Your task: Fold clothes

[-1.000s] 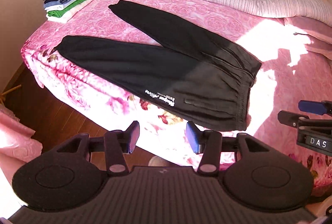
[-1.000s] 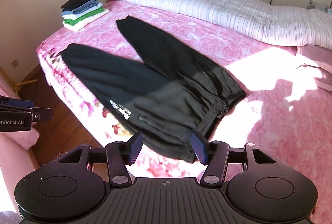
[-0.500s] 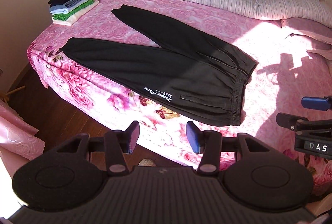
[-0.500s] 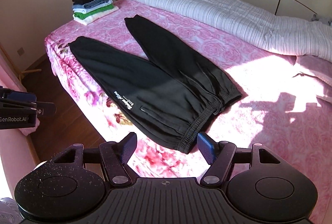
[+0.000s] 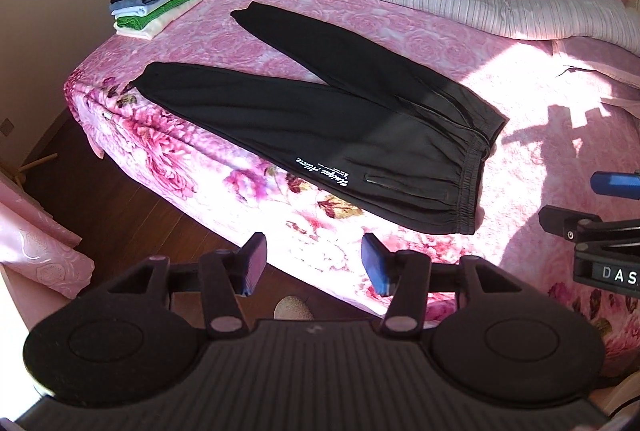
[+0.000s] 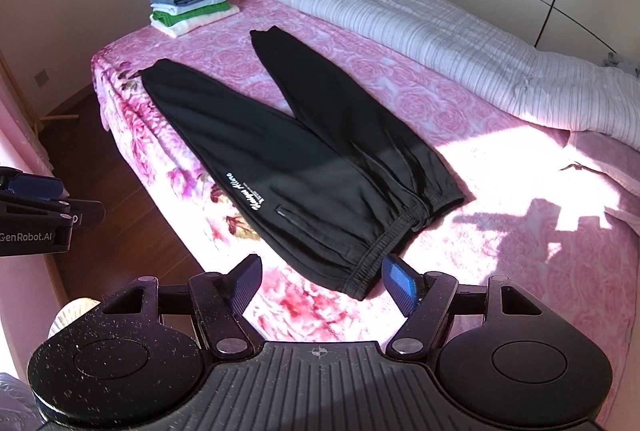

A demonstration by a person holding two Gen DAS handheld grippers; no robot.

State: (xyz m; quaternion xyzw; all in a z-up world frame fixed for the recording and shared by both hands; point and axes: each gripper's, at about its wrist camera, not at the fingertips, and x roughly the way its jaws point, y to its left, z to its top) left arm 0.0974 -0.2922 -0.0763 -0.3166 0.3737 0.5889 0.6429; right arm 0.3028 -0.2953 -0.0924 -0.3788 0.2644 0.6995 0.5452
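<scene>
While both grippers are hanging clear above the near edge of the bed (image 5: 280, 11), the black trousers (image 5: 320, 119) are lying flat on the pink floral cover, legs spreading apart toward the far left and the waistband (image 6: 384, 243) sitting nearest the right gripper (image 6: 322, 281). That gripper's jaws are opening wide, with nothing between them. The left gripper (image 5: 314, 265) is also opening its jaws, likewise empty and standing apart from the cloth. White lettering (image 5: 322, 171) is showing on the near leg, though it is too small to read with confidence. A stack of folded clothes (image 6: 192, 1) is resting at the far left corner, and a striped quilt (image 6: 420, 31) is lying along the far side.
</scene>
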